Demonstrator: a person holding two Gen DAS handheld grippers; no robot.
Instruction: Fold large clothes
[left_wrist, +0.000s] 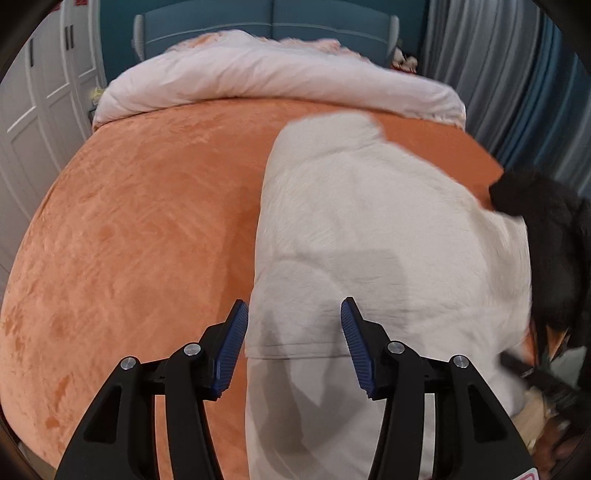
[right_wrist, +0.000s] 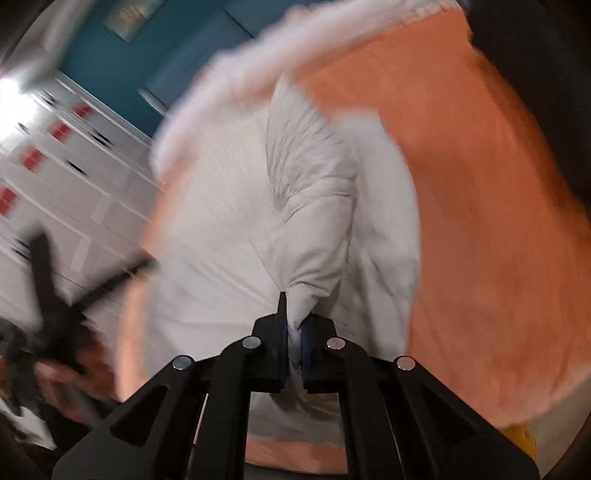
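Note:
A large white garment (left_wrist: 369, 229) lies spread over the right half of an orange bed cover (left_wrist: 140, 229). My left gripper (left_wrist: 293, 314) hovers open above the garment's near left edge, and nothing sits between its blue pads (left_wrist: 231, 350). In the right wrist view the same white garment (right_wrist: 303, 192) is bunched into a ridge. My right gripper (right_wrist: 293, 325) is shut on a pinch of that fabric. The view is blurred. The other gripper (right_wrist: 55, 306) shows as a dark smear at the left, with a hand under it.
A pale pink duvet (left_wrist: 266, 81) is rolled up across the head of the bed, before a teal headboard (left_wrist: 266, 22). White wardrobe doors (left_wrist: 33, 122) stand to the left, grey-blue curtains (left_wrist: 517, 74) to the right. A person's dark sleeve (left_wrist: 546, 229) reaches in at the right edge.

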